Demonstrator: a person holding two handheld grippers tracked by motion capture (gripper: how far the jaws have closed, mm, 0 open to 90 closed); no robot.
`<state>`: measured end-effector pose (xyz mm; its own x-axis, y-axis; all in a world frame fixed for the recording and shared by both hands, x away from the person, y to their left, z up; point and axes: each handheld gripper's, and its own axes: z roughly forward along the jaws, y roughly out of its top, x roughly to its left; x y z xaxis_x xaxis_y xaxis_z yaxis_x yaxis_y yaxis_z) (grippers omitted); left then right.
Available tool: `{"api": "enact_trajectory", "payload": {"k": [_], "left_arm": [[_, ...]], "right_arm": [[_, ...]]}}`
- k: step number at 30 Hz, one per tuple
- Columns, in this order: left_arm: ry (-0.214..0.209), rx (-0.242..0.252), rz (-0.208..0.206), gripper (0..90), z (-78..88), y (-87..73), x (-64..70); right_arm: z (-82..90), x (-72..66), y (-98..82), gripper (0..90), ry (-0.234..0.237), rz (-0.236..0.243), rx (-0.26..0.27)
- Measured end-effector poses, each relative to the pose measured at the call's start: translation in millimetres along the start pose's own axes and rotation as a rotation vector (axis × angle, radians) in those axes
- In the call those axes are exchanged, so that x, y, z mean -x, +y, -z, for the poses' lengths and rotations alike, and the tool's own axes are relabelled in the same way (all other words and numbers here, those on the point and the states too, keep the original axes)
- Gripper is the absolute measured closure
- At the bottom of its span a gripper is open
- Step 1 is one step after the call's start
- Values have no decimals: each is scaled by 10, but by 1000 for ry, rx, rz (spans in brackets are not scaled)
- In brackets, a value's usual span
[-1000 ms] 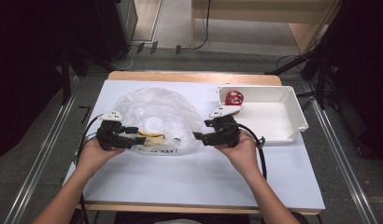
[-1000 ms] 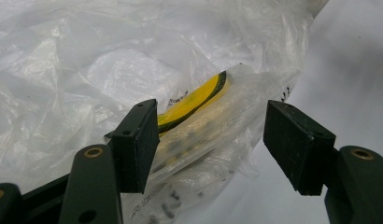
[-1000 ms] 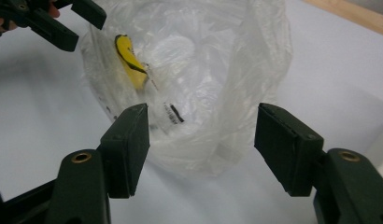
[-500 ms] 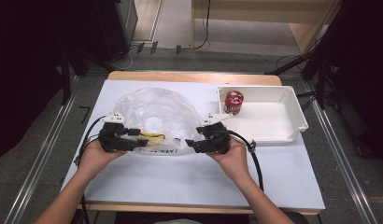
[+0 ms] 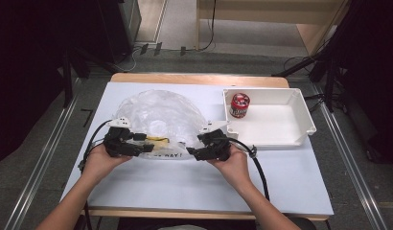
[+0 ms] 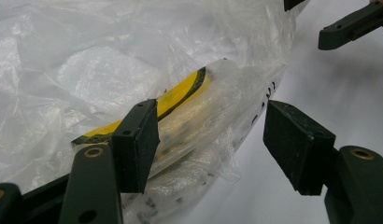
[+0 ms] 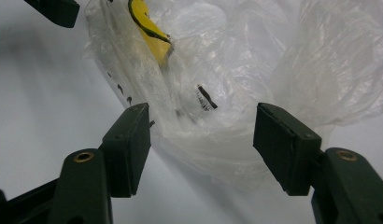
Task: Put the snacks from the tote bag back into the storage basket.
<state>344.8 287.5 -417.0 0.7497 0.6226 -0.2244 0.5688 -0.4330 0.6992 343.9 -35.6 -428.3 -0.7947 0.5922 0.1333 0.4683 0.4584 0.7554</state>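
And here we are in what looks like a lab or recording workspace, not a home. The tabletop is covered by a plain white sheet, with bare wood showing along its far edge. Metal rails run along the grey floor on both sides. Black stands rise at the far corners, cables trail across the floor beyond, and a light wooden bench sits at the back. A white bin rests at the tabletop's far right corner. Dark surroundings, bright lit centre: a staged test setup.
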Motion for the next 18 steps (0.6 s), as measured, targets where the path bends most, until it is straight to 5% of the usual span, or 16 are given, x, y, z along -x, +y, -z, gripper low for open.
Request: {"api": "enact_trajectory", "payload": {"k": [18], "left_arm": [[-3,3,5,367,-17,-11,-3]], "right_arm": [[5,46,-10,377,-3,-10,4]]}}
